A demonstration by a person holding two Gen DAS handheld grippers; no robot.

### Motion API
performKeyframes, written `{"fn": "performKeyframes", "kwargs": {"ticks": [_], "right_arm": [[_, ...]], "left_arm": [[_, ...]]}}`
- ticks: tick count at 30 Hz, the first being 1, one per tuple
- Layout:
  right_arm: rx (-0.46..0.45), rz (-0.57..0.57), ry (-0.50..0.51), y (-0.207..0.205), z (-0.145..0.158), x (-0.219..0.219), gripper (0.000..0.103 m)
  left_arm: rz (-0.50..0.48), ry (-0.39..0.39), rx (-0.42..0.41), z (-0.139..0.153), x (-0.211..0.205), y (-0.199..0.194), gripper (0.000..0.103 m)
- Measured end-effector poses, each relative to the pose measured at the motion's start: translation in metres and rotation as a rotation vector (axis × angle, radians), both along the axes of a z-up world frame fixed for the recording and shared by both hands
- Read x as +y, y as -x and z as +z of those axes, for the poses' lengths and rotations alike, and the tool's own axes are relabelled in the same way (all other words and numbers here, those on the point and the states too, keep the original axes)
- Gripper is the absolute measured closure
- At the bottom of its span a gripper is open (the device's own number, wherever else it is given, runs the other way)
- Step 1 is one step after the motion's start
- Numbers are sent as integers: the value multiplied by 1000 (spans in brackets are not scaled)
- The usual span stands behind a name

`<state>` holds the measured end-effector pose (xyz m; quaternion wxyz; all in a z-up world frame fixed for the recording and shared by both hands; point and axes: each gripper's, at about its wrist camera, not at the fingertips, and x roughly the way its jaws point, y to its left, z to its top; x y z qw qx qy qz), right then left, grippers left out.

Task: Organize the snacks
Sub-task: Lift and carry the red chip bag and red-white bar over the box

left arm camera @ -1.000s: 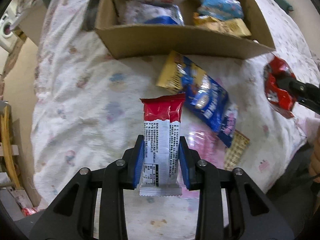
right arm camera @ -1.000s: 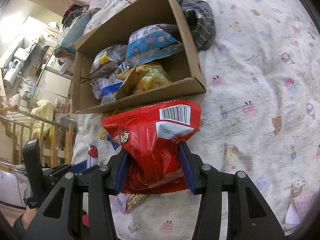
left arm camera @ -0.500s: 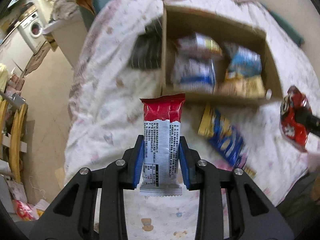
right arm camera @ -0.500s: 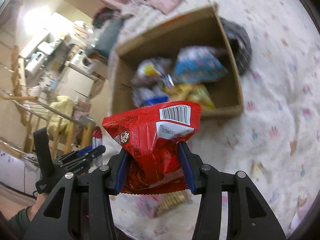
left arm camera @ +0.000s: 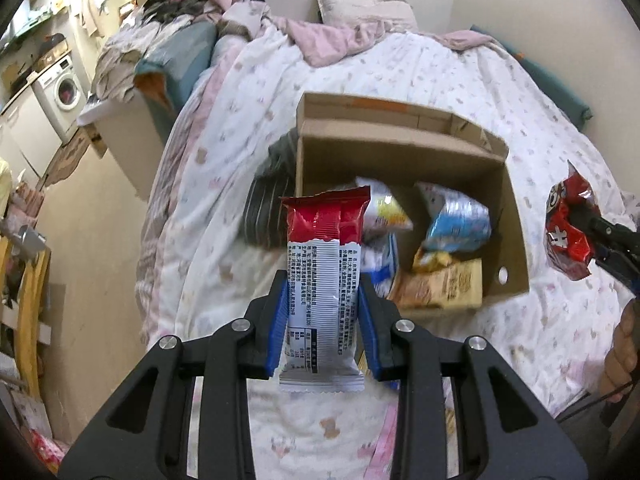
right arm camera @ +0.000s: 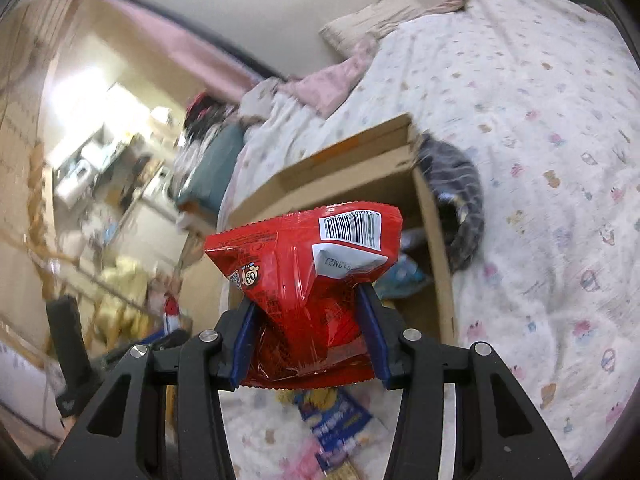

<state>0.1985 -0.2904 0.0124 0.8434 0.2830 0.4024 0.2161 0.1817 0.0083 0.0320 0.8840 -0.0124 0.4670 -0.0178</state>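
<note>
1. Glossy foil: a slim red-and-silver snack bar [left arm camera: 322, 280] stands upright, clamped between the left gripper [left arm camera: 322, 322] and its blue pads.
2. Crinkly red chip bag [right arm camera: 310, 292], barcode at 1 o'clock, is squeezed in the right gripper [right arm camera: 308, 340].
3. Beyond both, an open cardboard box [left arm camera: 516, 216] of snack packets sits on the printed quilt [left arm camera: 440, 76].
4. A blue packet [right arm camera: 336, 428] lies at 6 o'clock, outside the box.

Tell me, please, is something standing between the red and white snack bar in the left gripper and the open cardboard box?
Nothing visible does. The left gripper holds the snack bar raised over the bed, and the cardboard box ahead is open on top. Packets already fill its near part, but the far part looks free.
</note>
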Motion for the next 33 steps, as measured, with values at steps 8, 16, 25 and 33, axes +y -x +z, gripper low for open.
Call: {"fn": "performKeyframes", "kwargs": {"ticks": [8, 16, 25, 33], "right_arm": [[9, -34, 11, -39, 2, 4, 54], [82, 29, 169, -49, -33, 37, 54], [212, 64, 352, -55, -75, 50, 54], [255, 86, 435, -52, -90, 61, 51]], "left_arm": [[1, 51, -16, -8, -7, -35, 74], [-26, 57, 19, -33, -14, -52, 74], [-24, 82, 101, -54, -21, -62, 74], [-65, 64, 126, -60, -33, -59, 74]]}}
